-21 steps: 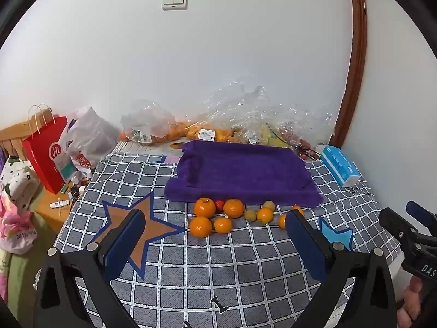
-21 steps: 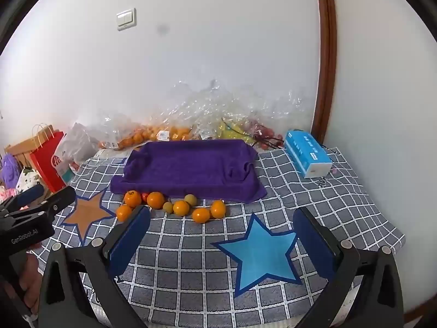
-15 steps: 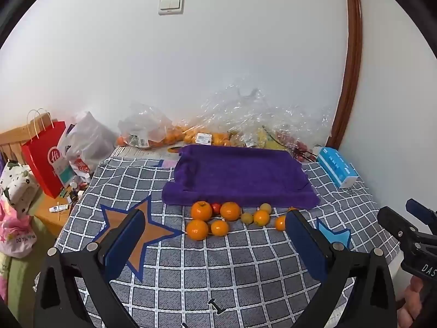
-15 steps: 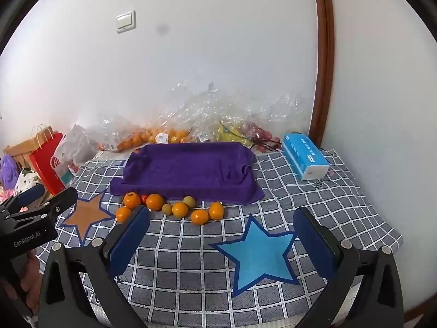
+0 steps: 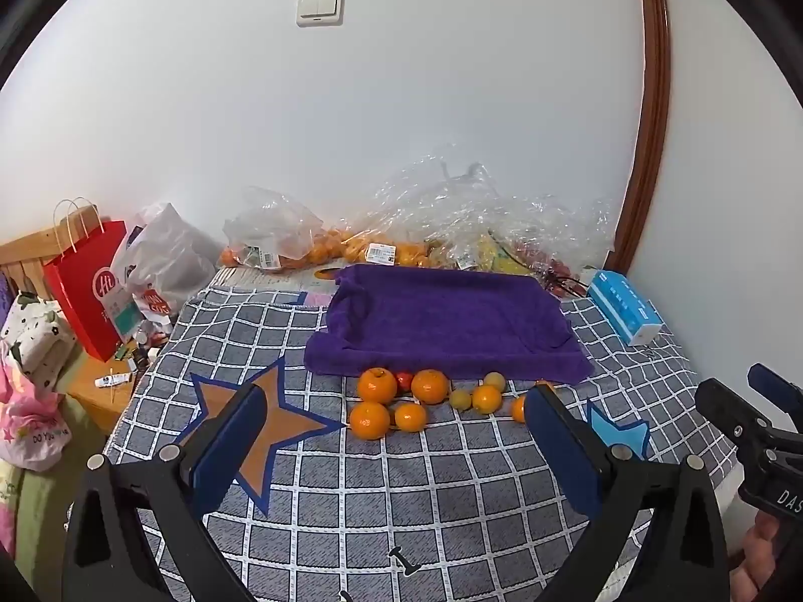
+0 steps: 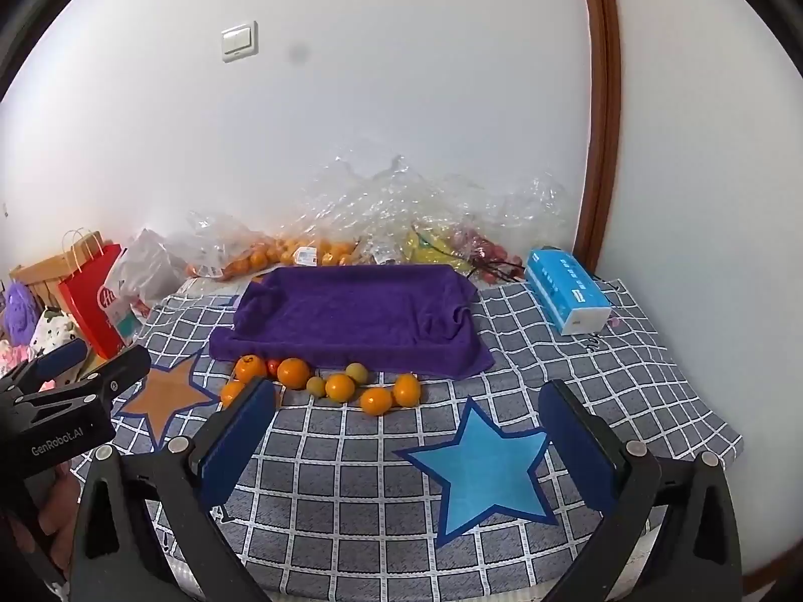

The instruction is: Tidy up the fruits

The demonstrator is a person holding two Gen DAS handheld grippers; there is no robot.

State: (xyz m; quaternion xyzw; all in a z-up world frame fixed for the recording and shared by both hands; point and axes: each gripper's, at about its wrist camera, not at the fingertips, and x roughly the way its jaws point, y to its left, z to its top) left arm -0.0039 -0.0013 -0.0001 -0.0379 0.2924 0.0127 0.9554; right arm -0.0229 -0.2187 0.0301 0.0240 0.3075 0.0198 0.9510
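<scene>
Several oranges (image 5: 429,386) (image 6: 293,372), small yellow-green fruits (image 5: 460,399) (image 6: 316,386) and a small red fruit (image 5: 404,380) (image 6: 272,365) lie in a loose row on the grey checked cloth, just in front of a tray draped in a purple towel (image 5: 446,318) (image 6: 351,313). My left gripper (image 5: 396,431) hangs open above the cloth, short of the fruit, nothing between its blue pads. My right gripper (image 6: 409,426) is also open and empty, over the blue star (image 6: 482,461), nearer than the row. Each gripper shows at the other view's edge.
Clear plastic bags of more oranges and other fruit (image 5: 361,246) (image 6: 311,251) lie against the white wall behind the tray. A blue tissue box (image 5: 625,308) (image 6: 567,293) sits at the right. A red paper bag (image 5: 88,286) and clutter stand past the cloth's left edge.
Both views have tilted and shifted slightly; the fruit row and tray sit a little differently in frame. Both grippers stay open and empty; no fruit has moved.
</scene>
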